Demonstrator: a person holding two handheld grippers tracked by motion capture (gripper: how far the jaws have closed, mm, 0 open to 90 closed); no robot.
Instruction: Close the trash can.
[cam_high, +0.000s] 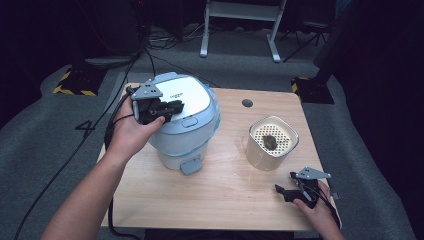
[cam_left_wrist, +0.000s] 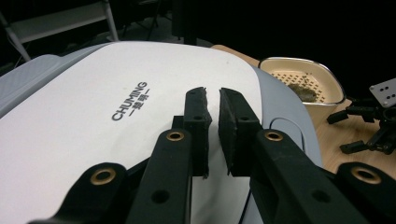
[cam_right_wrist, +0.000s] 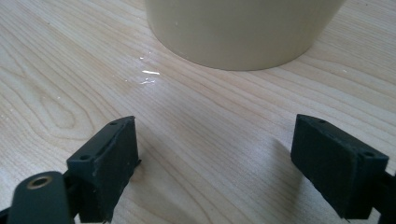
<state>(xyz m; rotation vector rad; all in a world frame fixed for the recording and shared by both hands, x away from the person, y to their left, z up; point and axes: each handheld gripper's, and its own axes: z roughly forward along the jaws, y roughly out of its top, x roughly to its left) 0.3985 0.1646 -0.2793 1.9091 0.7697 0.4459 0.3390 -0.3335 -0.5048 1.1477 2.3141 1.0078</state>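
cooker (cam_high: 185, 120) blocks left, cup (cam_high: 271, 142) right, gap btwn

In the left gripper view the white lid (cam_left_wrist: 116, 116) of the cooker runs off the frame at 9 o'clock and 6 o'clock, and its front edge is hidden behind the black fingers (cam_left_wrist: 196, 116). The cream container (cam_left_wrist: 303, 86) at 2 o'clock is cut by the cooker's grey shoulder; the dark lump on its perforated insert is too blurred to identify. In the right gripper view the container's top is cut off at 12 o'clock. In the high view the hand covers most of the left gripper (cam_high: 167, 111), and the tabletop (cam_high: 225, 200) is cropped at 6 o'clock.
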